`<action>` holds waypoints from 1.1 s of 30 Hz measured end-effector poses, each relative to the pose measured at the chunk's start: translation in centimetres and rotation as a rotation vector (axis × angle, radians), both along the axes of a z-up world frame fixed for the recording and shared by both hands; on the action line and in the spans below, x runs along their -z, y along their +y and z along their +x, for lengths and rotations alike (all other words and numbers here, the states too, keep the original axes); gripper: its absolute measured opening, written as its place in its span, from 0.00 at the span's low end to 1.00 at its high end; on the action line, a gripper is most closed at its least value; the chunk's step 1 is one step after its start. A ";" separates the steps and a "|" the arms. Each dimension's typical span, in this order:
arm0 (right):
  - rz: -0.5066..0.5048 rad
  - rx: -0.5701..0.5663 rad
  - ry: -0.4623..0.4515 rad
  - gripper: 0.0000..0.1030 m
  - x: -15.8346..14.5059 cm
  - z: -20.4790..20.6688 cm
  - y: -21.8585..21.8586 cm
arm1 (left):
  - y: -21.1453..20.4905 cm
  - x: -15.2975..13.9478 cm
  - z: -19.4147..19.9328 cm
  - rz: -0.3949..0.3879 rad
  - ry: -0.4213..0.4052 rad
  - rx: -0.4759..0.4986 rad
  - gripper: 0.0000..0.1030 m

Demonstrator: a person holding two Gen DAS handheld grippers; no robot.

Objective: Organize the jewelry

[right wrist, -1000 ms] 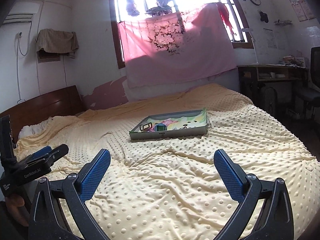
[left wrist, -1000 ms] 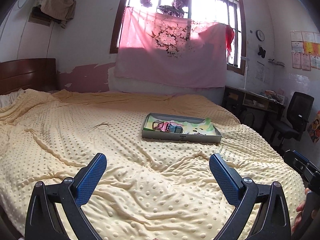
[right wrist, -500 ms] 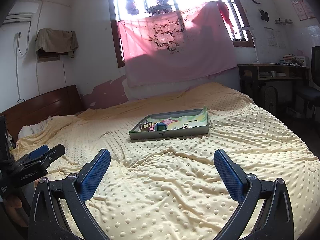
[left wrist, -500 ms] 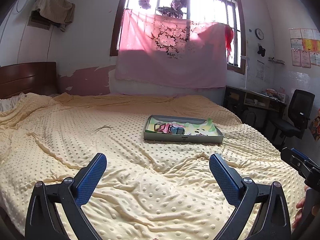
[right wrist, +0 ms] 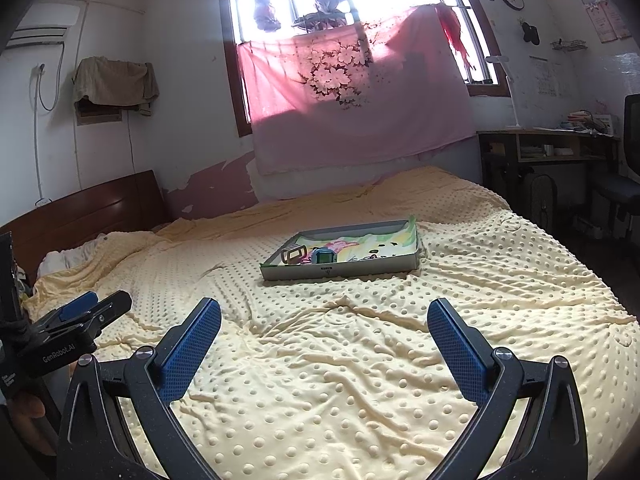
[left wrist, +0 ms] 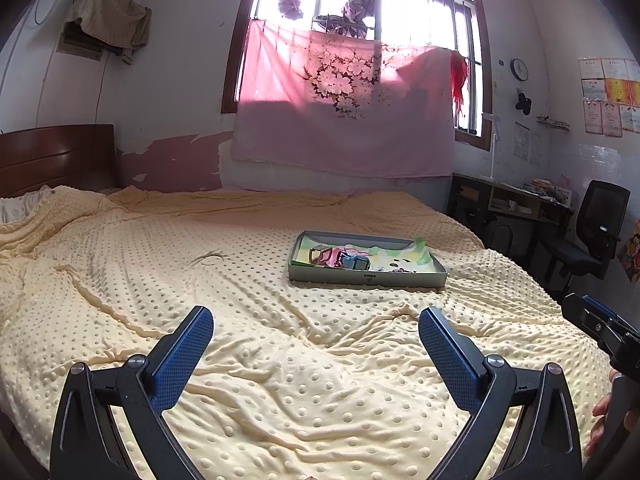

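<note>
A tray (left wrist: 367, 279) lies on the bed (left wrist: 240, 280), headboard (left wrist: 56, 160) left, desk (left wrist: 516, 200) right.

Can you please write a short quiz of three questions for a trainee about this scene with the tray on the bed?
1. True or false: the left hand-held gripper is open and holds nothing.
2. Where does the tray stand?
A. on the desk
B. on the bedspread
C. on the chair
3. Fill in the missing word: both grippers are ____ from the tray, with bare bedspread between.

Key
1. True; its jaws stand wide apart over the bedspread. The right hand-held gripper is open too.
2. B.
3. apart; neither touches the tray or the small items in it.
</note>
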State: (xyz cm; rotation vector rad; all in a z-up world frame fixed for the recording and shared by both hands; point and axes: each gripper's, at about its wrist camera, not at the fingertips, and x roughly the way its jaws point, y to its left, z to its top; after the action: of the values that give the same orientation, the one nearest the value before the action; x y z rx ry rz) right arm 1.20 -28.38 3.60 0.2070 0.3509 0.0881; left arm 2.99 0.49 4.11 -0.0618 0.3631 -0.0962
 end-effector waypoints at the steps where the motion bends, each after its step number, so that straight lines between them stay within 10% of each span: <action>1: 0.000 0.000 -0.001 0.99 0.0 0.0 0.0 | 0.0 0.0 0.0 -0.001 0.000 0.000 1.00; 33: 0.014 -0.014 0.009 0.99 0.1 0.0 0.0 | -0.1 0.5 -0.4 -0.004 0.014 -0.002 1.00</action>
State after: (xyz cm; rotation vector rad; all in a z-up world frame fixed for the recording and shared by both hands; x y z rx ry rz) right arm 1.19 -28.36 3.52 0.2186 0.3613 0.1035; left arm 2.59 0.42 3.61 -0.0667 0.3768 -0.0945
